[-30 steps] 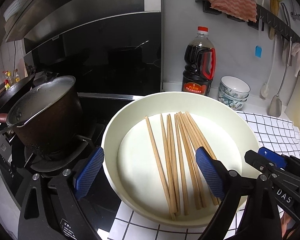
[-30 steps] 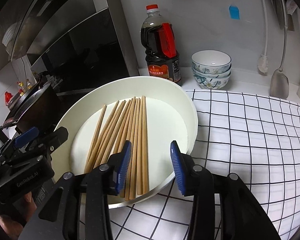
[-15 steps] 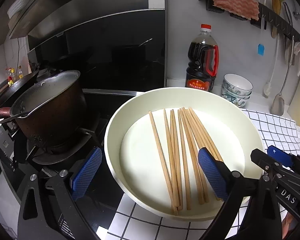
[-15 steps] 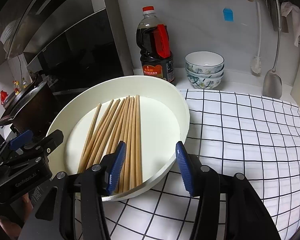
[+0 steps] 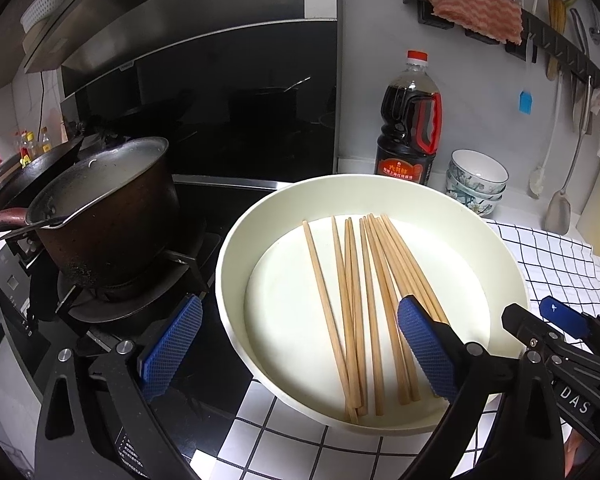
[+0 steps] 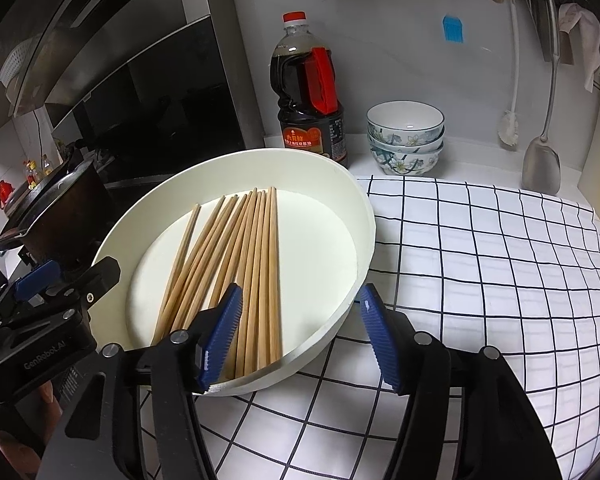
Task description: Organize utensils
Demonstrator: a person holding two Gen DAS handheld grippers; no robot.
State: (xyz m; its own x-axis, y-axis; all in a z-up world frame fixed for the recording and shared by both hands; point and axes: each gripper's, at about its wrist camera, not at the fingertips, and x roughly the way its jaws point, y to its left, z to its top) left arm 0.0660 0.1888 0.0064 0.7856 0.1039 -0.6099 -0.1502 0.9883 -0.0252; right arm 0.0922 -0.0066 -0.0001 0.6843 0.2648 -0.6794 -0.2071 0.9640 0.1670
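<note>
Several wooden chopsticks (image 5: 364, 284) lie loose in a round white basin (image 5: 236, 248) that straddles the stove edge and the checked cloth. They also show in the right wrist view (image 6: 236, 256), in the same basin (image 6: 364, 216). My left gripper (image 5: 296, 340) is open and empty, its fingers astride the basin's near left rim. My right gripper (image 6: 300, 336) is open and empty, its fingers astride the basin's near right rim. Each gripper shows at the edge of the other's view.
A dark pot (image 5: 104, 216) stands on the stove burner to the left. A soy sauce bottle (image 6: 310, 96) and stacked bowls (image 6: 406, 136) stand at the back wall. A spatula (image 6: 542, 164) and a brush hang on the right. A black-and-white checked cloth (image 6: 480, 264) covers the counter.
Both grippers have drawn back a little from the basin. The right gripper has opened wider and shifted right, so its right finger is now outside the rim. The chopsticks have not moved.
</note>
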